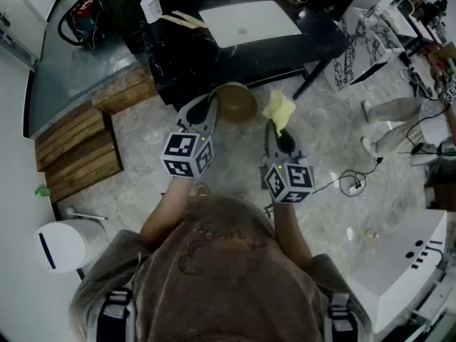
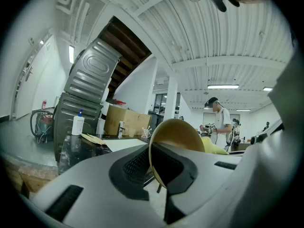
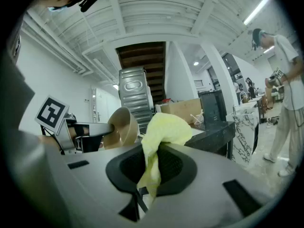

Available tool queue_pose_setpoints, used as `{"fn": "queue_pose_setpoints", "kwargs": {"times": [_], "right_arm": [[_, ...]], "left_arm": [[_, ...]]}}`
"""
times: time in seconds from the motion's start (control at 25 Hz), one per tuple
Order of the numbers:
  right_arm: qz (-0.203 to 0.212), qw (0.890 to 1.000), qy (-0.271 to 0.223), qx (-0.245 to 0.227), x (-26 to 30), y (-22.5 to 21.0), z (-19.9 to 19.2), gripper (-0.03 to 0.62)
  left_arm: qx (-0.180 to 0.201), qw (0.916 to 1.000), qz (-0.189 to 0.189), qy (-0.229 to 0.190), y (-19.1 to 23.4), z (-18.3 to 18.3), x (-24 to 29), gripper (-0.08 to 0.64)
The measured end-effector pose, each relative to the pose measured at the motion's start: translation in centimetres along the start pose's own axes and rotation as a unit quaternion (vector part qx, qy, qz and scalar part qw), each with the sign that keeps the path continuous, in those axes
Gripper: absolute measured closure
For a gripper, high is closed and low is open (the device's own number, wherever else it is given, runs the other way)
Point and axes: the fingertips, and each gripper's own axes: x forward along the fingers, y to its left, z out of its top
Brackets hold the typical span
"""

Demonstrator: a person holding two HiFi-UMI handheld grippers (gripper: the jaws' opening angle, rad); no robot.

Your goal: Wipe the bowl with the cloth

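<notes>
Both arms reached forward from the person's chest, side by side and bent at the elbows. The left forearm (image 1: 165, 206) carried the left gripper (image 1: 214, 107), its marker cube (image 1: 187, 154) sitting just above the wrist. Its jaws were closed on the rim of the bowl (image 1: 236, 102), which was held on edge. The right forearm (image 1: 286, 225) carried the right gripper (image 1: 279, 130), with its own cube (image 1: 290, 180) facing up. Those jaws pinched a fold of the cloth (image 1: 278, 109), which bunched above them. The two grippers pointed the same way, near each other but apart.
</notes>
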Motion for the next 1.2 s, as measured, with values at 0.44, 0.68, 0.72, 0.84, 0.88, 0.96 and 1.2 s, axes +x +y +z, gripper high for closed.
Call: {"fn": "queue_pose_setpoints", "kwargs": {"times": [0.44, 0.68, 0.72, 0.84, 0.88, 0.96, 1.2], "right_arm": [[0.042, 0.999, 0.014, -0.008, -0.5, -1.8, -0.2, 0.561], [0.062, 0.998, 0.014, -0.007, -1.2, -4.1, -0.2, 0.561], [0.065, 0.998, 0.014, -0.006, -1.2, -4.4, -0.2, 0.561], [0.078, 0.997, 0.017, 0.006, -0.8, -5.0, -0.2, 0.561], [0.083, 0.996, 0.018, 0.013, -0.4, -5.1, -0.2, 0.56], [0.09, 0.996, 0.019, 0.018, 0.4, -5.5, -0.2, 0.561], [0.093, 0.995, 0.015, 0.013, 4.0, -8.0, 0.5, 0.561]], "left_arm": [[-0.019, 0.9994, 0.03, 0.002, -0.7, -1.7, 0.7, 0.543], [-0.023, 0.9986, 0.047, -0.006, -2.0, -2.3, 1.8, 0.543], [-0.023, 0.9986, 0.048, -0.006, -2.2, -2.4, 2.1, 0.543], [-0.023, 0.9985, 0.049, -0.006, -2.6, -2.5, 3.2, 0.543], [-0.022, 0.9985, 0.05, -0.006, -2.6, -2.5, 3.7, 0.543], [-0.02, 0.9985, 0.051, -0.005, -2.4, -2.6, 4.9, 0.543], [-0.013, 0.9989, 0.045, -0.011, -1.3, -1.8, 9.8, 0.543]]}}
